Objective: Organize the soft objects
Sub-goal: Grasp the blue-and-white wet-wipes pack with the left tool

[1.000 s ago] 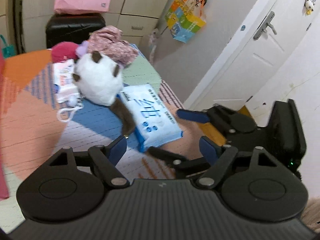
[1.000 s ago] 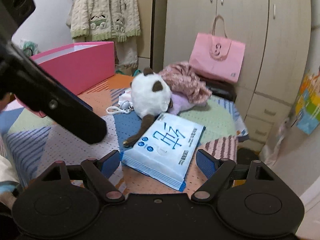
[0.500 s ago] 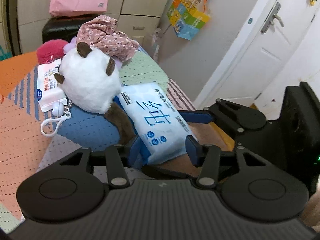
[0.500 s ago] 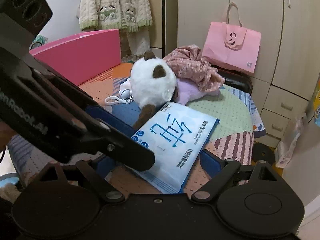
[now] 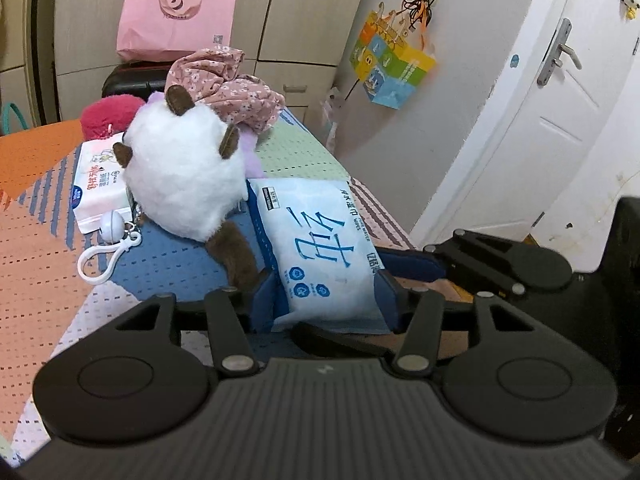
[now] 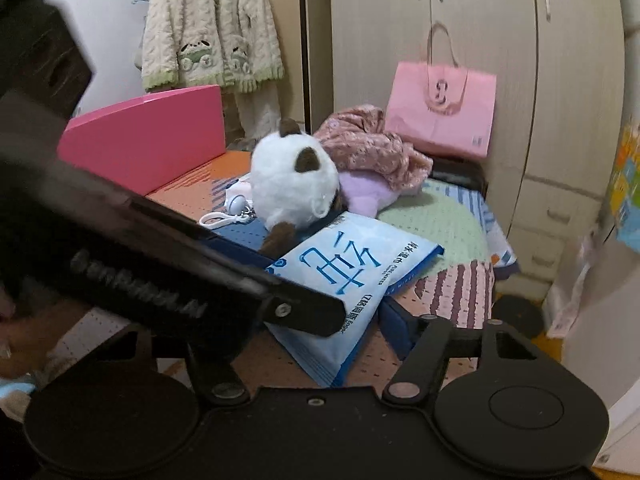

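Observation:
A light-blue wipes pack (image 5: 320, 248) lies on the patterned bed cover (image 5: 48, 240), its near end between the blue pads of my left gripper (image 5: 326, 296), which is shut on it. It also shows in the right wrist view (image 6: 344, 268). My right gripper (image 6: 320, 320) is open around the same pack's near end; its left finger is hidden behind the left gripper. A white plush with brown ears (image 5: 180, 184) lies just behind the pack, also in the right wrist view (image 6: 292, 184). A floral pink cloth (image 5: 228, 80) and a red plush (image 5: 112, 114) lie beyond.
A small white wipes pack (image 5: 100, 180) and a white keychain clip (image 5: 108, 248) lie left of the plush. A pink box (image 6: 144, 140) stands at the bed's left. A pink bag (image 6: 440, 108) sits on a black case by the wardrobe. The bed edge drops off to the right.
My left gripper moved forward and closed from wide open onto the blue wipes pack's near end. My right gripper moved in close around the same pack.

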The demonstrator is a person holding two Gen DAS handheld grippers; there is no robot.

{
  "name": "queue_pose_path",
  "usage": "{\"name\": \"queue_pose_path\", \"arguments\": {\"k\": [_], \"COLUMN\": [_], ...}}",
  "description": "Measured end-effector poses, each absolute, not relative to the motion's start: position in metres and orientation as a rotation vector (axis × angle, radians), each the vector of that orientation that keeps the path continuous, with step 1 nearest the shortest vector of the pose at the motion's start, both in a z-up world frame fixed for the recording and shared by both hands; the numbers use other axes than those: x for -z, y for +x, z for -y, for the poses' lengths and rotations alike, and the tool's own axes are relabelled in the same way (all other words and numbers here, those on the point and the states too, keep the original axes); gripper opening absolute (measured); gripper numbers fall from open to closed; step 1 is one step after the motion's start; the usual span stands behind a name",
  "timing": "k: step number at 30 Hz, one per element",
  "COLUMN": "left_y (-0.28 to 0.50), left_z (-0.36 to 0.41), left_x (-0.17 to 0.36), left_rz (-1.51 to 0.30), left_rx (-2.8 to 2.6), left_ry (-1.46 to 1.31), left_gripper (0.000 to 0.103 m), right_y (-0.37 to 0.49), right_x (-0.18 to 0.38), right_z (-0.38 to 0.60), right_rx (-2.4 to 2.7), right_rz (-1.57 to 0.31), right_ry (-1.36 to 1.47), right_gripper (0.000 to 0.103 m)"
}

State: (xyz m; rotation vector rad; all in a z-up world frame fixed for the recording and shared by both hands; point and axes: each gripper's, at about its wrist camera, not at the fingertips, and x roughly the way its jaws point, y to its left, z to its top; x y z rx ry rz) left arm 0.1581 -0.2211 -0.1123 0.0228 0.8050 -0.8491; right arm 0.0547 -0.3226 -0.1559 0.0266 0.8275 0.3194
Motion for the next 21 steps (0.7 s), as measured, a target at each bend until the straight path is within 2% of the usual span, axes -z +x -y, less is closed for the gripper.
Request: {"name": "queue_pose_path", "arguments": {"k": [7, 15, 21], "left_y": [0.134, 0.138, 0.118], "left_z": [0.234, 0.222, 0.211], "left_x": [0.107, 0.100, 0.094], "left_rz": [-0.755, -0.816, -0.793], "left_rx": [0.801, 0.848, 0.867], "left_ry": [0.149, 0.078, 0.093], "left_gripper": [0.050, 0.051, 0.051], "right_y": [0.047, 0.037, 0.024], "right_x": [0.152, 0.148, 0.136], "right_z": [0.314, 0.307, 0.299], "right_rx": [-0.294, -0.252, -0.256], "right_rz": [-0.806, -0.790, -0.792], "right_ry": [0.031, 0.032, 0.035], "right_gripper": [0.066, 0.063, 0.060]}}
